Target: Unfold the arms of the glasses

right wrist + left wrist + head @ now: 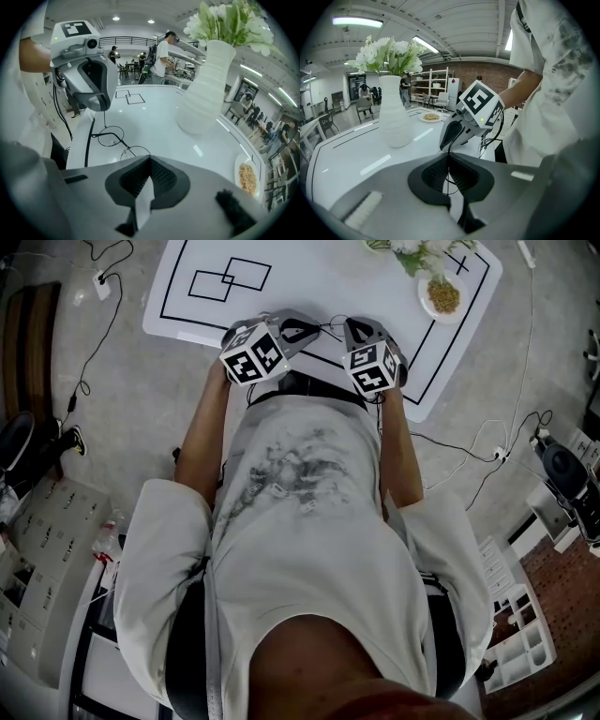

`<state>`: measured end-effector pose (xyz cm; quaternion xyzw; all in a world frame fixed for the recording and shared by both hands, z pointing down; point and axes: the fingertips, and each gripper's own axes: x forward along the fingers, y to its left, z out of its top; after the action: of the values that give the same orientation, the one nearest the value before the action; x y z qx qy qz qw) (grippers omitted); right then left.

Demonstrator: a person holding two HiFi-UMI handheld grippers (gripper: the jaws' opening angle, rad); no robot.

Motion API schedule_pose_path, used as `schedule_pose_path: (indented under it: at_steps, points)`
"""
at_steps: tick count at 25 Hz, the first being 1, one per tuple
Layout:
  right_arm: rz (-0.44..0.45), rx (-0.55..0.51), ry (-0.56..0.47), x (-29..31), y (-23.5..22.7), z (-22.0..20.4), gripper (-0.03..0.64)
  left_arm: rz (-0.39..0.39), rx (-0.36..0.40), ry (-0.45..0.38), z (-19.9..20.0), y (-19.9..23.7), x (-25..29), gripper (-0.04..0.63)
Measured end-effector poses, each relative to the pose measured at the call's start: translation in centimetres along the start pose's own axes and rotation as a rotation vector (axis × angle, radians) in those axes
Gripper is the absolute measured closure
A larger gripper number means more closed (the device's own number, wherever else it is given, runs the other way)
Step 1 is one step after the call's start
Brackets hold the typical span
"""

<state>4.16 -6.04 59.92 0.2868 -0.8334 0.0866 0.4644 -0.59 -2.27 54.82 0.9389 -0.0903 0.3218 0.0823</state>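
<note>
left gripper (449,158): jaws clenched on a thin black wire of the glasses; the wire runs down through the pad hollow and on past the tip
right gripper (150,159): jaws pressed together, nothing in the pad hollow; the nearer lens rim meets the tip, grip on it can't be told
glasses (124,144): thin black wire frame, two round clear lenses, slim bridge
glasses place: on the white table (154,112), left of the vase (206,89) in the right gripper view, closer to the person's edge than the vase
glasses axis: lens-to-lens line slants from far left to near right, ending at the right gripper's tip; a thin wire rises from the farther lens to the left gripper above it
flowers (229,23): white, standing in the vase
plate (247,177): holds food, right of the vase, near the table edge
black rectangles (131,97): printed on the table, left of and beyond the vase
in the way: in the head view both grippers meet tip to tip and cover the glasses
</note>
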Motion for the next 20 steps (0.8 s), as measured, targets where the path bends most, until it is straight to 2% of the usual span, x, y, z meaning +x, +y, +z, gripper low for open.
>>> schedule_pose_path:
  at_steps: [20]
  points:
    - [-0.041, -0.009, -0.01, 0.0, -0.2, 0.0, 0.6, 0.081, -0.037, -0.014, -0.6, 0.8, -1.5, 0.584]
